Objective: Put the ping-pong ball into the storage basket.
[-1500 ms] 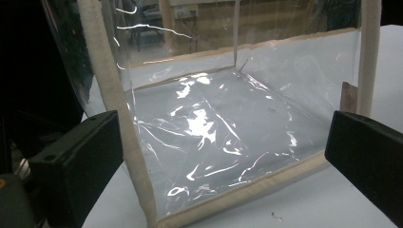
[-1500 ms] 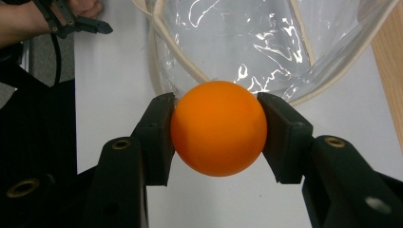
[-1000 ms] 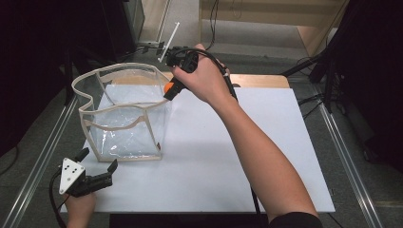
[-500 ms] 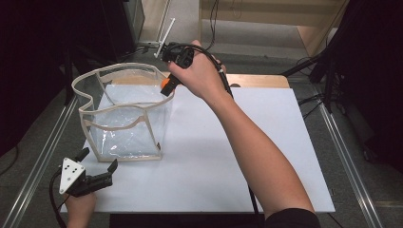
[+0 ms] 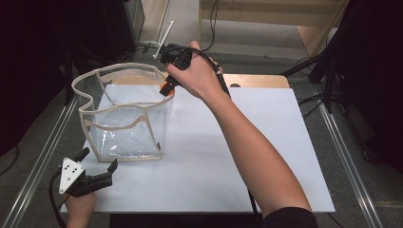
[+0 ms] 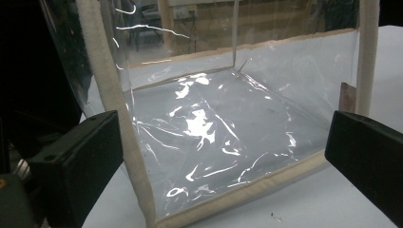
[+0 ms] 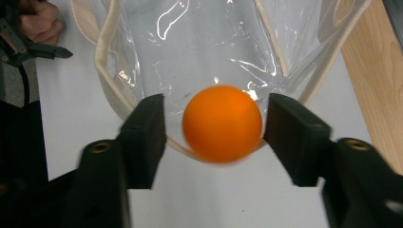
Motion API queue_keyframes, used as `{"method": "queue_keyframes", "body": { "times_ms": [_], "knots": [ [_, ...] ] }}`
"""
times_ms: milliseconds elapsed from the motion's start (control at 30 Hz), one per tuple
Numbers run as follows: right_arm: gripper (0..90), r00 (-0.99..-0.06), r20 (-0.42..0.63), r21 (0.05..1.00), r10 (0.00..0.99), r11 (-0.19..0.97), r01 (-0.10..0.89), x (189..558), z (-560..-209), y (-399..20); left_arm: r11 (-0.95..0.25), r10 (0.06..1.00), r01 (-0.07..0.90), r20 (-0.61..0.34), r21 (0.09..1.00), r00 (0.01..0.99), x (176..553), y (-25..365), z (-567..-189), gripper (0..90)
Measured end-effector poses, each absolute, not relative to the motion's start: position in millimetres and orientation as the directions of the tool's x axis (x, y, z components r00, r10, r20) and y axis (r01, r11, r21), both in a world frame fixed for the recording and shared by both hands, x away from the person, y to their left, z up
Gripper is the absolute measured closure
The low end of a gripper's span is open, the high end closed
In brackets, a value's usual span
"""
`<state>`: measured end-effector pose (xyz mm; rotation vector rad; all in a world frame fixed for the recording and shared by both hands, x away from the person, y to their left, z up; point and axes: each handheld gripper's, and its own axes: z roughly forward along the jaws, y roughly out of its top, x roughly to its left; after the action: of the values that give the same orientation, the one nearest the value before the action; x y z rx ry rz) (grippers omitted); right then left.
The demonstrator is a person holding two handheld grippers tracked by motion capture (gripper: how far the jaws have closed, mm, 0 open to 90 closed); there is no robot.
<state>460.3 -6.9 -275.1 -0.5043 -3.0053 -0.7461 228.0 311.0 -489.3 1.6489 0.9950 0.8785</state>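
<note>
Our right fingers have just been opening; the orange ball sits loose between them, directly above the clear bag.

place: lab | signs: white table on metal rails; trailing floor cables; dark surround

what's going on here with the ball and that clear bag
A person is dropping an orange ball into a clear plastic bag standing open on the white table. The right tool, held above the bag's rim, has just been opening its jaws; the ball sits between them with gaps either side, apparently released. The left tool waits open at the near left, beside the bag.
</note>
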Motion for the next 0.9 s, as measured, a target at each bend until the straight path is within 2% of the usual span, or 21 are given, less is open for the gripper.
{"method": "queue_keyframes", "body": {
  "times_ms": [267, 367, 433, 900],
  "knots": [
    [11.5, -0.942, 0.101, 0.485, 0.321, 0.81, 0.329, 455.0, -275.6, -22.5, -0.185, 0.912, 0.202, 0.091, 0.962, 0.401, 228.2, 310.9, -489.3, 0.0],
    [9.0, -0.936, 0.111, 0.487, 0.335, 0.802, 0.345, 451.9, -279.5, -31.4, -0.182, 0.913, 0.202, 0.089, 0.962, 0.399, 228.4, 310.4, -489.4, 0.0],
    [1.1, -0.932, 0.111, 0.484, 0.345, 0.801, 0.353, 450.5, -283.2, -36.4, -0.182, 0.913, 0.201, 0.09, 0.962, 0.399, 228.4, 310.3, -489.5, 0.0],
    [0.0, -0.926, 0.095, 0.486, 0.364, 0.795, 0.363, 431.7, -311.0, -68.1, -0.182, 0.913, 0.203, 0.089, 0.962, 0.397, 228.4, 310.1, -489.6, 0.0]
  ]
}}
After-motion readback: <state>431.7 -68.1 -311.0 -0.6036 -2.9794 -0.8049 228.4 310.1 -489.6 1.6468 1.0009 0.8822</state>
